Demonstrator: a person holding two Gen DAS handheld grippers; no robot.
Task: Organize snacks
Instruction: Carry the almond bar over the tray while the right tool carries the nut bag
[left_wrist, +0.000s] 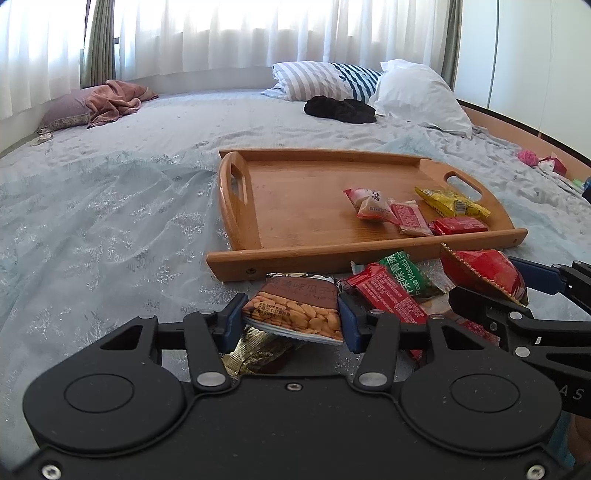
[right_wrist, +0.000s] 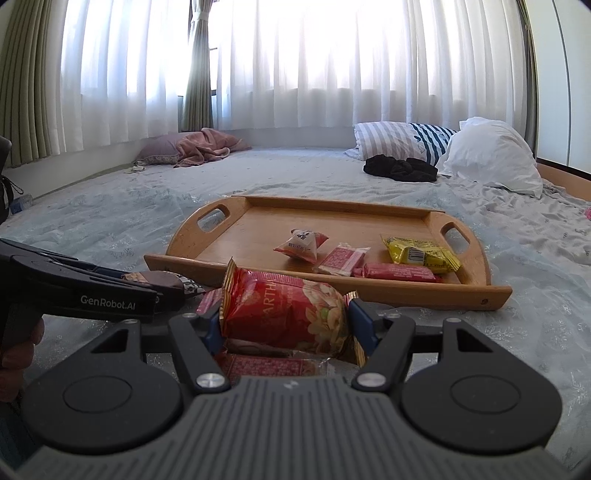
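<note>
The rectangular wooden tray with cut-out handles (left_wrist: 295, 206) lies on the pale blue patterned bedspread (left_wrist: 110, 221) and serves as the landmark. Inside it, toward its right end, four snacks lie close together: a white-and-red pouch (left_wrist: 367, 205), a pink flat wrapper (left_wrist: 408, 218) touching it, a yellow packet (left_wrist: 450, 201) nearest the right handle, and a red bar (left_wrist: 460, 225) against the tray's near rim.

Just in front of the tray's near rim, off the wood, the left gripper (left_wrist: 291, 319) is clamped on a brown seed packet with a picture of pale kernels (left_wrist: 299, 310), its blue pads pressing both sides. Below that packet a gold-and-brown foil wrapper (left_wrist: 255, 354) lies on the bedspread. To its right, still in front of the tray, sit a red printed wrapper (left_wrist: 388, 297) and a green wasabi-pea packet (left_wrist: 410, 275), overlapping.

The right gripper (right_wrist: 284, 321) is closed on a red glossy nut bag (right_wrist: 288, 314), also just in front of the tray's near rim; another red wrapper (right_wrist: 266, 365) lies underneath it.

Far beyond the tray, a striped pillow (left_wrist: 314, 79), a white pillow (left_wrist: 417, 96) and a black cloth (left_wrist: 340, 109) rest near the white curtains (left_wrist: 221, 33).
</note>
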